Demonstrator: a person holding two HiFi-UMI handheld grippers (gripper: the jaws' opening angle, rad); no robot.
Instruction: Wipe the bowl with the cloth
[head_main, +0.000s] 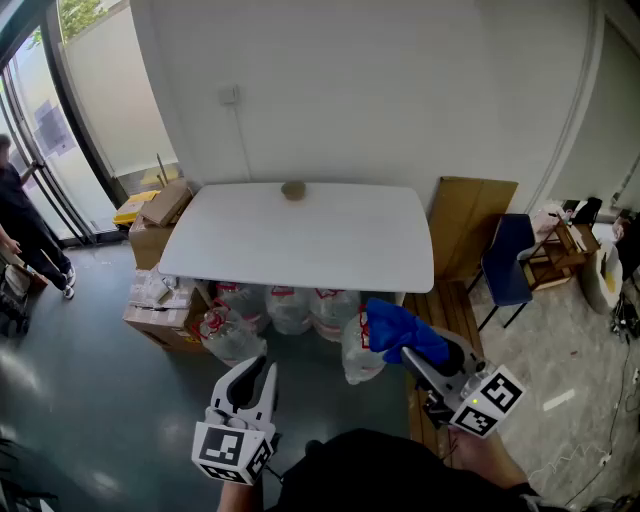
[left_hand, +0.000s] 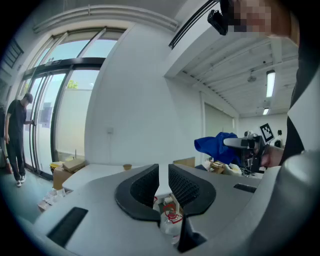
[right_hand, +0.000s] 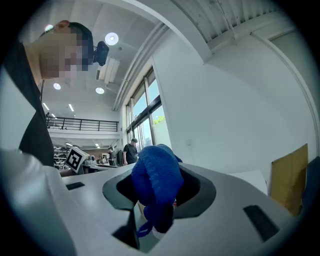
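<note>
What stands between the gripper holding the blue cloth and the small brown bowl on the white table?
Nothing visible. The right gripper, shut on the blue cloth, is short of the white table; the small brown bowl sits at its far edge, only bare tabletop between. The clear plastic bottles stand underneath.

Here we are in a big workshop-style hall: glass sliding doors upper left, white table centre frame, cardboard boxes and water jugs crowding its underside.
</note>
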